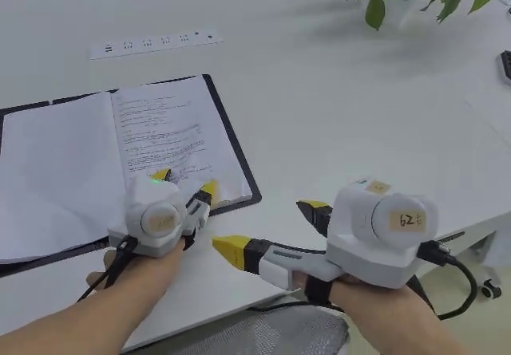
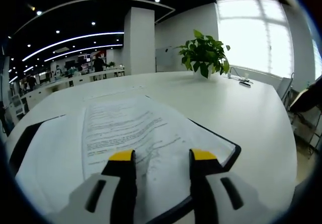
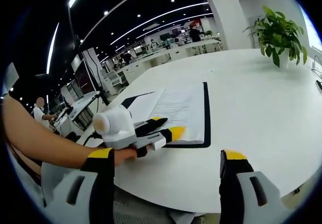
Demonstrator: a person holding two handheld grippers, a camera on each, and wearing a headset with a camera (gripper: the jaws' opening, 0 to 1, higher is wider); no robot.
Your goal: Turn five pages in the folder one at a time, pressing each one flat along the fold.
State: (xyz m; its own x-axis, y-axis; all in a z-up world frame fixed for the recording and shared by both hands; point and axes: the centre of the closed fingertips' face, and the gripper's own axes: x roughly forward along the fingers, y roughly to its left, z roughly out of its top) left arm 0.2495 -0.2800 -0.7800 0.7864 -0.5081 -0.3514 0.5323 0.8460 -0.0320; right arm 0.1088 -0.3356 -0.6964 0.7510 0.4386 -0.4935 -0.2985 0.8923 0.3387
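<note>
Nearest you, at the bottom of the head view, your right hand-held gripper (image 1: pixel 273 229) hangs wide open and empty over the surface (image 1: pixel 343 108), likely parked clear of the pages. Your left hand-held gripper (image 1: pixel 185 181), jaws parted on nothing, sits at the lower right corner of the folder (image 1: pixel 233 143) lying open at frame left, probably to catch the loose edge of the printed page (image 1: pixel 160 124).

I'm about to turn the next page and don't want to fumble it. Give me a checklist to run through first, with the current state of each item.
1. Folder lying open on the table: ok.
2. Left tool open, over the printed page near its lower edge: ok.
3. Page gripped: not ok, jaws open, clamping nothing.
4. Right tool open, clear of the folder: ok.
5. Count of pages already turned: cannot tell.
</note>
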